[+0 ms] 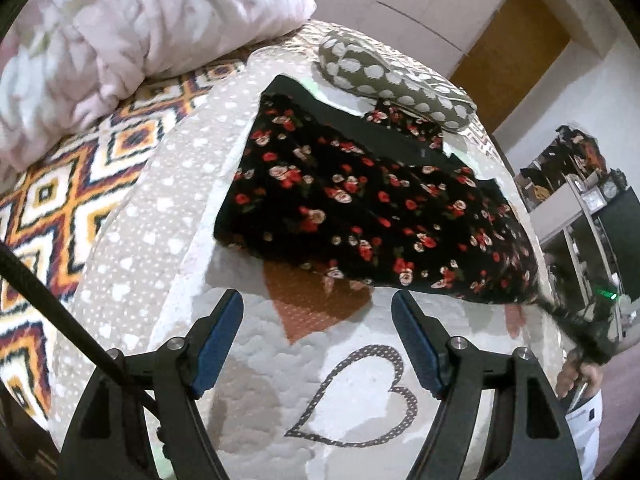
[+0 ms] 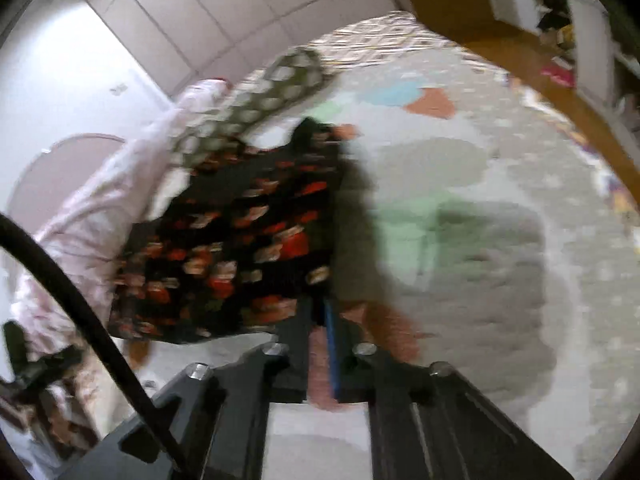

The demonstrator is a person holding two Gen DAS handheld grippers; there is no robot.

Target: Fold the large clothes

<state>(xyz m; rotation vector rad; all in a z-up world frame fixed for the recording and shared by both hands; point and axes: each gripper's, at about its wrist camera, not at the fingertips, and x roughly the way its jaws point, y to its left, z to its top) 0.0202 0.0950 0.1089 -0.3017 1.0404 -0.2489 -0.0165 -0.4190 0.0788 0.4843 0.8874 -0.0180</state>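
Left wrist view: the left gripper [image 1: 318, 312] hangs above the near part of the bed [image 1: 256, 364], its jaws spread wide with nothing between them. The blue pads [image 1: 218, 354] are clear of any cloth. Beyond the gripper, the black floral garment [image 1: 360, 216] lies across the middle of the bed's quilted cover. Its left and far parts rest flat on the cover; its right near corner is drawn up off the bed toward the right edge of the view, where the blurred right gripper [image 1: 576, 332] has it. A person's hand [image 1: 576, 376] shows just below that point. At the far end, a grey polka-dot cushion [image 1: 392, 76] touches the garment's far edge. A pink crumpled blanket [image 1: 120, 40] sits far left on a patterned diamond-print blanket [image 1: 80, 184]. A heart outline [image 1: 360, 396] is stitched on the cover between the jaws. A cluttered shelf [image 1: 576, 176] stands to the right, well apart from the bed.

Right wrist view: the picture is motion-blurred. The right gripper [image 2: 320, 312] has its jaws closed together on the garment's [image 2: 232, 248] edge, with the cloth hanging to the left of the jaws, lifted off the bed [image 2: 480, 200]. The polka-dot cushion [image 2: 256, 96] appears beyond the garment, and the pink blanket [image 2: 100, 208] lies to the left.
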